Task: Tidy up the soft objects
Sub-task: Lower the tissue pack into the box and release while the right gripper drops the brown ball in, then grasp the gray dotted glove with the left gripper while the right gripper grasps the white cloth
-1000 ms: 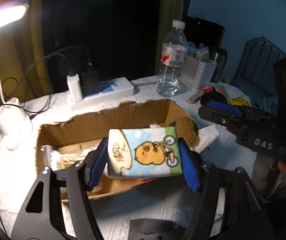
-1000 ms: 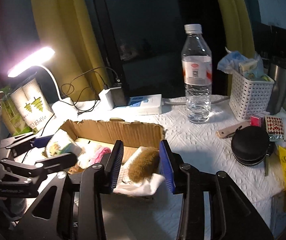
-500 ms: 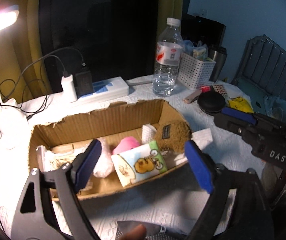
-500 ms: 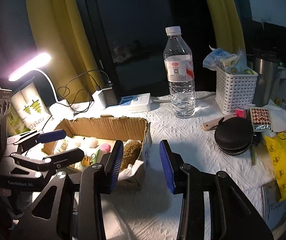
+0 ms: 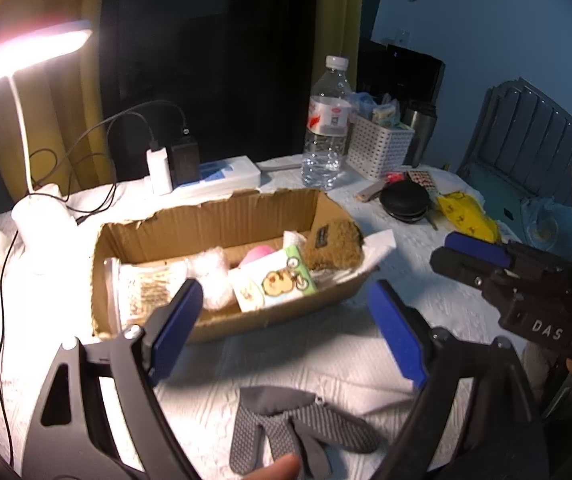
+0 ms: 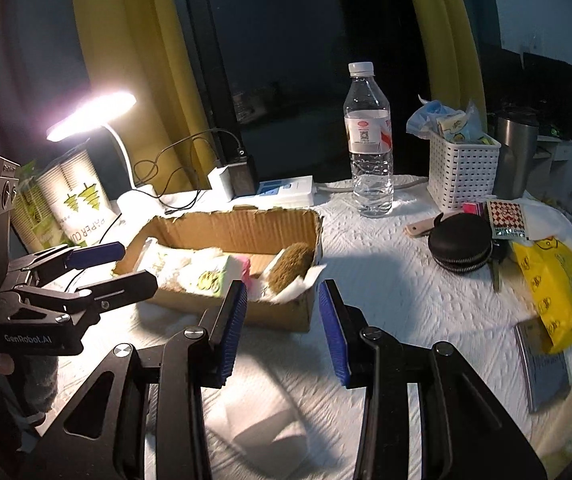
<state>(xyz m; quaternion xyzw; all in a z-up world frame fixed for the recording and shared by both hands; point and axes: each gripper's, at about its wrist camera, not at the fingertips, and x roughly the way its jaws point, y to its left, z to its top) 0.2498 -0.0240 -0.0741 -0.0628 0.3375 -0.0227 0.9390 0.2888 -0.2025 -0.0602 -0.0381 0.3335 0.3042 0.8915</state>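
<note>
Left tongs (image 5: 286,320) spread wide, nothing between the pads, hovering just in front of the cardboard box (image 5: 213,220). Right tongs (image 6: 281,320) also parted, empty, near the box's R end. In the box: 1 duck-print tissue pack (image 5: 273,280), 1 white fluffy item (image 5: 211,272), 1 pink item (image 5: 257,255), 1 brown furry piece (image 5: 336,246) w/ white tissue under it. On the worktop (image 5: 306,344), 1 grey glove (image 5: 298,424) lies below the left tongs. Behind: 1 water bottle (image 6: 370,144), 1 white basket (image 6: 462,172), 1 lit lamp (image 6: 93,114).

Torn corrugated cardboard box (image 5: 205,228), matt; clear glossy plastic bottle (image 6: 369,140); knit cloth glove (image 5: 298,432) (dotted grip texture).
</note>
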